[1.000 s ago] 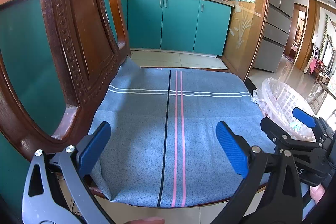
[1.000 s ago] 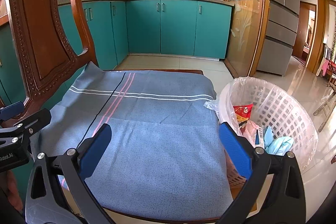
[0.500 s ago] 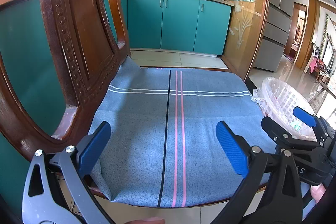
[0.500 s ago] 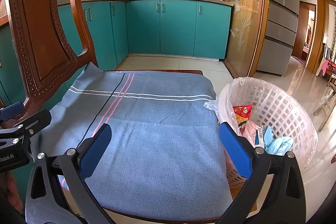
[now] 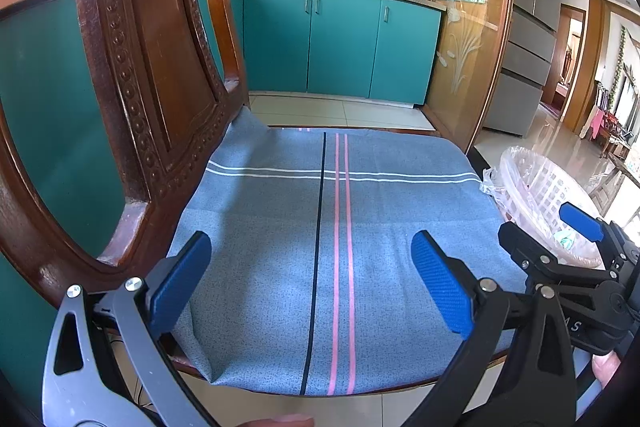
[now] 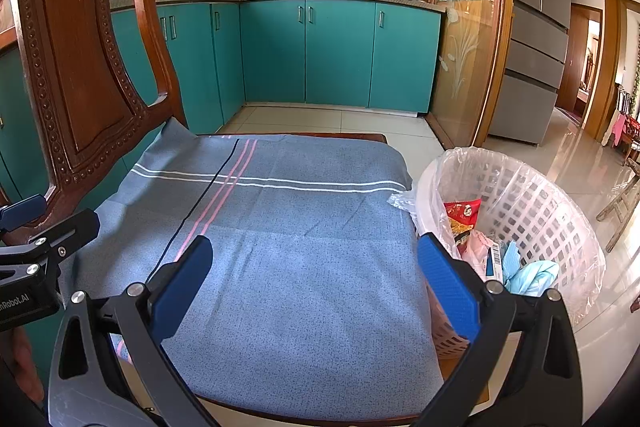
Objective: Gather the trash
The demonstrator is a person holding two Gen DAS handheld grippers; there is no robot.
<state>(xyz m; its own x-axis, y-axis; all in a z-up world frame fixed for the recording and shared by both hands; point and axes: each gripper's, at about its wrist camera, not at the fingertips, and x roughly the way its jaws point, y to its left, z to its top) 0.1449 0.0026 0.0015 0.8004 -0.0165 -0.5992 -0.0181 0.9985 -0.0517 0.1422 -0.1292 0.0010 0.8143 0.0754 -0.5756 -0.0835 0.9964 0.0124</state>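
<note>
Both left tongs (image 5: 310, 281) and right tongs (image 6: 314, 289) gape wide, empty; cloth (image 6: 288, 251) ahead bare, basket (image 6: 568, 227) right holds the trash: withdraw level.

Basket (image 6: 560, 211) right of chair (image 6: 76, 67)

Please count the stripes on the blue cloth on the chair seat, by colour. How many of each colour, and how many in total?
On the blue cloth:
Pink stripes: 2
Black stripe: 1
White stripes: 2
Total: 5
</note>
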